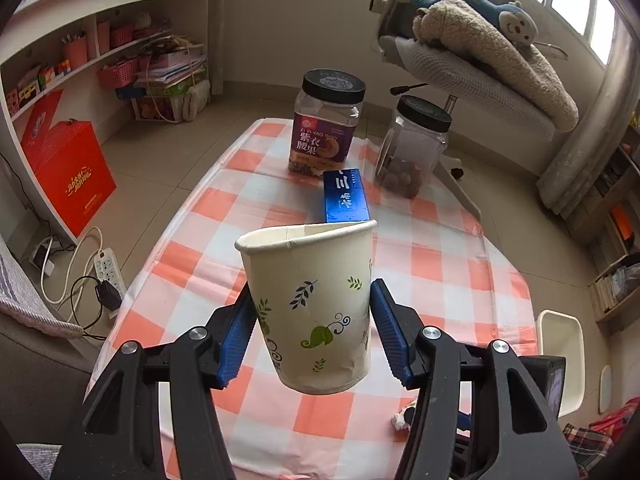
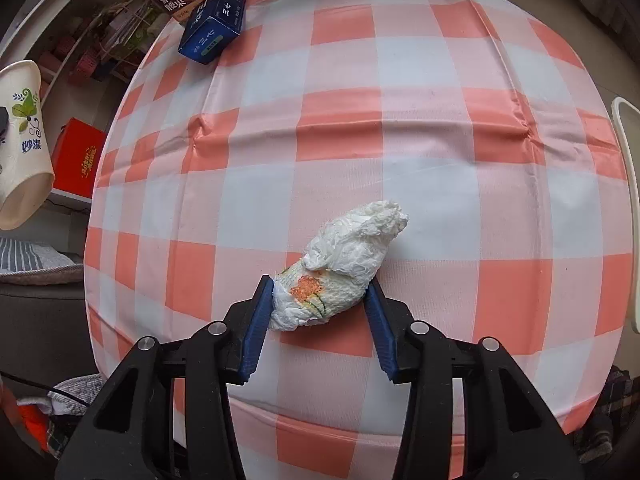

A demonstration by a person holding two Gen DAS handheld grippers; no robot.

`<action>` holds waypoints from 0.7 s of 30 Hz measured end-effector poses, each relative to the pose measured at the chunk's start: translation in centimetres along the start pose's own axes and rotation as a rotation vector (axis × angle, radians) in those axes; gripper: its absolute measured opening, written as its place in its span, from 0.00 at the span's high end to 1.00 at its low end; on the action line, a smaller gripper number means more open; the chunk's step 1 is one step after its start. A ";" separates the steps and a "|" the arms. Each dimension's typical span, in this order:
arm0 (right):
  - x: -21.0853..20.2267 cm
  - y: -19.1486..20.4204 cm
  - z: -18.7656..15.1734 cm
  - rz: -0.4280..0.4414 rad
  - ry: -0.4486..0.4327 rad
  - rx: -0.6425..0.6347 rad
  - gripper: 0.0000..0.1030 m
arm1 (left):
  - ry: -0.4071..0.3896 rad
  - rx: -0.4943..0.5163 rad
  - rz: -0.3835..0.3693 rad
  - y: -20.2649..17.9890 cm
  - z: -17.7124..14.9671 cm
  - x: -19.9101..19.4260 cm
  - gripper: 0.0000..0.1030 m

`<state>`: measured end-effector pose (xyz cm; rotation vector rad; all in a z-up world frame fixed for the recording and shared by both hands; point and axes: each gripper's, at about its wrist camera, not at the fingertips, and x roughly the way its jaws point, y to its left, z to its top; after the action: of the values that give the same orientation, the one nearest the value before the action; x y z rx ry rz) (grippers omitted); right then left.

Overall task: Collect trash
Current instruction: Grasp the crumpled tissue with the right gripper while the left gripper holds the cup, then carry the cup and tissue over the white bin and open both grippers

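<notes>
My left gripper (image 1: 314, 292) is shut on a white paper cup (image 1: 312, 304) printed with green leaves. It holds the cup tilted above the orange-and-white checked tablecloth (image 1: 256, 200). In the right wrist view the same cup (image 2: 24, 140) shows at the far left edge. A crumpled white tissue (image 2: 340, 264) with an orange flower print lies on the cloth (image 2: 400, 120) near the front. My right gripper (image 2: 320, 284) is shut on its near end, with both blue pads touching it. A bit of that tissue (image 1: 400, 420) shows low in the left wrist view.
At the table's far end stand a labelled nut jar (image 1: 326, 128), a clear jar (image 1: 412, 148) and a blue box (image 1: 346, 196). A white rimmed object (image 1: 558, 356) sits beside the table's right edge. A red box (image 1: 72, 172) and a power strip (image 1: 108, 272) are on the floor at left.
</notes>
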<state>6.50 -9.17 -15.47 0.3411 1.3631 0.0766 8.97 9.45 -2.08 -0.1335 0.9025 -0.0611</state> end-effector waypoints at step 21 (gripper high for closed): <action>-11.9 2.3 5.0 -0.081 -0.625 -0.270 0.60 | -0.172 0.018 0.056 0.4 0.2 -1.6 0.44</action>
<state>9.15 -11.01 -2.71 0.0673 0.7328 0.0775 8.15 10.04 -0.79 -0.0951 0.7330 -0.0058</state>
